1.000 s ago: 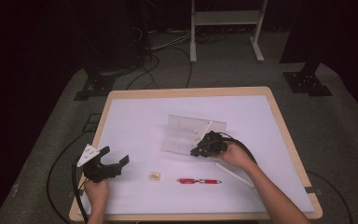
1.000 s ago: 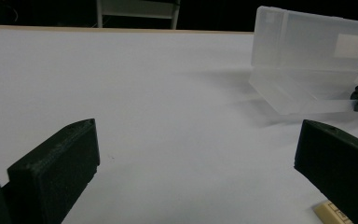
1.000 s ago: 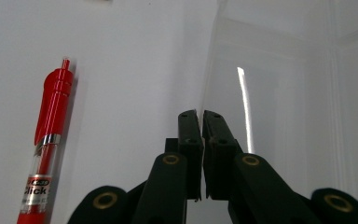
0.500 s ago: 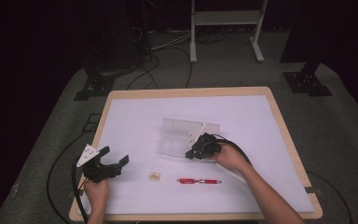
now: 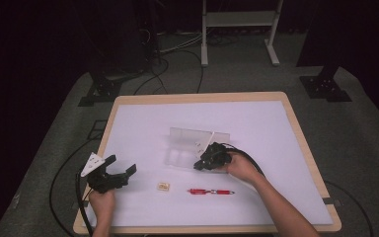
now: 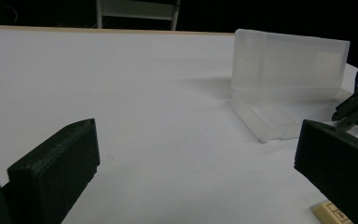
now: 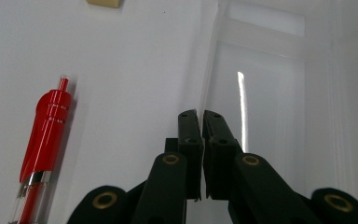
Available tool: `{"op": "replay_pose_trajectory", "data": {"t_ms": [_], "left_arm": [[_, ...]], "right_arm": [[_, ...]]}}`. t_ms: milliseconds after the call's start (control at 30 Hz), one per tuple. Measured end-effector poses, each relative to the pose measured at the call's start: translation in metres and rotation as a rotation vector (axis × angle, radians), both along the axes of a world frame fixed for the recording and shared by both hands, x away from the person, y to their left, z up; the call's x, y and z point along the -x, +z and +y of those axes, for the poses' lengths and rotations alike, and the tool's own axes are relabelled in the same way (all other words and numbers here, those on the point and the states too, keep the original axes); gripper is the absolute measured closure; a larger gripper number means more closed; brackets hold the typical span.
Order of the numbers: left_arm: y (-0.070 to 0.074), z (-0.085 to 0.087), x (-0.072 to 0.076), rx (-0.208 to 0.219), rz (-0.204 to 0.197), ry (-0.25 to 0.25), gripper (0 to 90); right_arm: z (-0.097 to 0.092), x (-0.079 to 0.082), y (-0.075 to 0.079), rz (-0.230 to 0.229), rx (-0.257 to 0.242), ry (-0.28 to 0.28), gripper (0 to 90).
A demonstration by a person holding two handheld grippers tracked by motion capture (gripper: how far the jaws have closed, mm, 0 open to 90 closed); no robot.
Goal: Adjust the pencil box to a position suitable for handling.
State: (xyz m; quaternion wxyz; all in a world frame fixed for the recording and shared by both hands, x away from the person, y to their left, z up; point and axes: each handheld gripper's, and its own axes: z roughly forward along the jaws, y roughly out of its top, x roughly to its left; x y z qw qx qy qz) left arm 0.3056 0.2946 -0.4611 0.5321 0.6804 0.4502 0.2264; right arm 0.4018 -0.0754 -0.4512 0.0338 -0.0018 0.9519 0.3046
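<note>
A clear, frosted plastic case (image 5: 192, 146) lies open near the middle of the white matte table top (image 5: 148, 123), which is framed by a pale wooden edge. The case is rectangular and thin-walled: one half lies flat, with shallow moulded ridges, and the other half stands upright at its 12 o'clock side like a low translucent wall, as the left gripper view (image 6: 286, 65) shows.

At the 5 o'clock corner of the case sits the right gripper (image 5: 200, 164), a black jointed tool with brass-coloured pivot pins. In the right gripper view its two flat jaws are clenched together (image 7: 202, 115), pinching the thin front lip of the flat half of the case (image 7: 261, 107); the tips sit right on that edge.

A glossy red ballpoint pen with a clear barrel and silver band (image 5: 209, 191) lies flat at 6 o'clock from the case, just beside the right hand (image 5: 239, 167). A small square cream-coloured tile (image 5: 163, 186) lies at 9 o'clock from the pen, apart from it.

The left gripper (image 5: 121, 172), black with a grey three-cornered plate, rests at 8 o'clock from the case, well apart from it. Its blocky, rough-textured jaws are spread wide with nothing between them.
</note>
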Motion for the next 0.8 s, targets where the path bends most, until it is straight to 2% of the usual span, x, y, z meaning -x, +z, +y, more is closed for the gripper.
{"op": "replay_pose_trajectory", "data": {"t_ms": [267, 400, 533, 600, 633, 767, 800], "left_arm": [[0.0, 0.0, 0.0, 0.0, 0.0, -0.001, 0.0], [0.0, 0.0, 0.0, 0.0, 0.001, -0.001, 0.0], [0.0, 0.0, 0.0, -0.002, 0.002, 0.0, 0.0], [0.0, 0.0, 0.0, -0.002, 0.003, -0.001, 0.0], [0.0, 0.0, 0.0, -0.002, 0.003, -0.001, 0.0], [0.0, 0.0, 0.0, -0.003, 0.003, 0.0, 0.0], [0.0, 0.0, 0.0, -0.004, 0.003, 0.0, 0.0]], "right_arm": [[-0.001, -0.001, -0.001, 0.011, -0.003, -0.011, 84.5], [-0.003, -0.001, 0.001, 0.024, -0.024, -0.025, 77.1], [-0.01, 0.0, 0.01, 0.04, -0.053, -0.056, 69.7], [-0.011, 0.0, 0.012, 0.037, -0.06, -0.058, 69.0], [-0.016, 0.001, 0.017, 0.038, -0.076, -0.077, 65.3], [-0.022, 0.003, 0.023, 0.045, -0.093, -0.096, 61.8], [-0.028, 0.005, 0.027, 0.041, -0.112, -0.116, 59.9]]}}
